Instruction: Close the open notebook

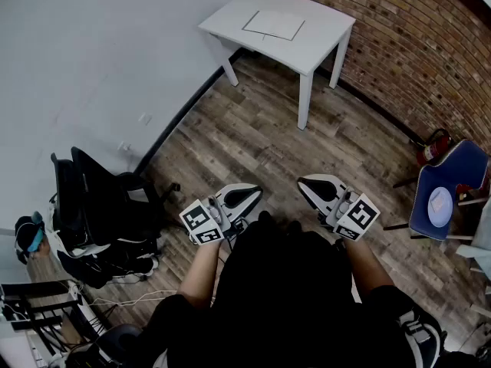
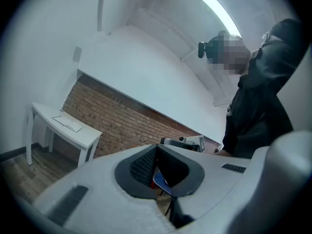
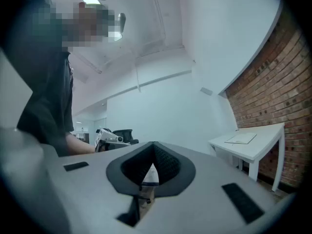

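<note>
No words, numbers or brand names can be read anywhere. The cubes on the left gripper [image 1: 244, 198] and right gripper [image 1: 316, 188], low in the centre of the head view, carry only black-and-white square marker patterns, not letters. The notebook [image 1: 274, 24] on the white desk [image 1: 322, 48], at upper right, is too small to show any writing.
</note>
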`<state>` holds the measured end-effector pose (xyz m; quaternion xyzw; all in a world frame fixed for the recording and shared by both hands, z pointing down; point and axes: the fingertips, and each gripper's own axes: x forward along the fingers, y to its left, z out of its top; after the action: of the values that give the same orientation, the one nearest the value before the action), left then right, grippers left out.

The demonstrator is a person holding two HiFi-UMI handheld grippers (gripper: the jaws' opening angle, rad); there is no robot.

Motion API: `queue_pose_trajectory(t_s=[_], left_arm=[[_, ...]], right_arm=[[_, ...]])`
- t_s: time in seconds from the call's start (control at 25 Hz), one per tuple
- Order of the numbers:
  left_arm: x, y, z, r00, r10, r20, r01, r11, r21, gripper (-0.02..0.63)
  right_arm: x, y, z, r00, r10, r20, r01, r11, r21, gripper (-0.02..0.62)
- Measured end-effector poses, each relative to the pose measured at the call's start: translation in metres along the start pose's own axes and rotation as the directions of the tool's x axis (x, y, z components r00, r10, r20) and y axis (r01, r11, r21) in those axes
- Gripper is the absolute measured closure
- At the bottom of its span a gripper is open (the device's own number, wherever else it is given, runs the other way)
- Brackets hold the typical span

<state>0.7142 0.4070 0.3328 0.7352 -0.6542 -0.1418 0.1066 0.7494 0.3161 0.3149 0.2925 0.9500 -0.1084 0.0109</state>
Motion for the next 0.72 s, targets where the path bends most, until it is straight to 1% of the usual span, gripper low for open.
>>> queue_pose_trajectory(t_s=[0.2, 0.28, 0.48, 0.64, 0.72], left_arm=[[0.015, -0.002, -0.009, 1.0, -0.004, -0.001, 0.004, 1.0, 0.011, 0.591], [0.02, -0.001, -0.01, 1.0, -0.001, 0.01, 0.001, 1.0, 0.015, 0.589], [0.027, 0.002, -0.008, 1.0, 0.006, 0.012, -0.006, 1.0, 0.025, 0.589], [0.023, 0.006, -0.006, 0.999, 0.025, 0.021, -0.026, 1.0, 0.009, 0.591], [0.023, 0.007, -0.006, 0.999, 0.028, 0.019, -0.028, 1.0, 0.004, 0.589]], right_arm=[[0.002, 0.004, -0.008, 1.0, 0.027, -0.01, -0.027, 1.0, -0.003, 0.589], [0.001, 0.004, -0.009, 0.999, 0.032, -0.013, -0.032, 0.999, -0.007, 0.589], [-0.005, -0.01, -0.004, 1.0, 0.016, -0.004, -0.016, 1.0, -0.012, 0.589], [-0.007, -0.012, -0.002, 1.0, 0.012, 0.004, -0.012, 1.0, -0.008, 0.589], [-0.005, -0.016, -0.004, 1.0, 0.01, 0.005, -0.01, 1.0, 0.01, 0.589]])
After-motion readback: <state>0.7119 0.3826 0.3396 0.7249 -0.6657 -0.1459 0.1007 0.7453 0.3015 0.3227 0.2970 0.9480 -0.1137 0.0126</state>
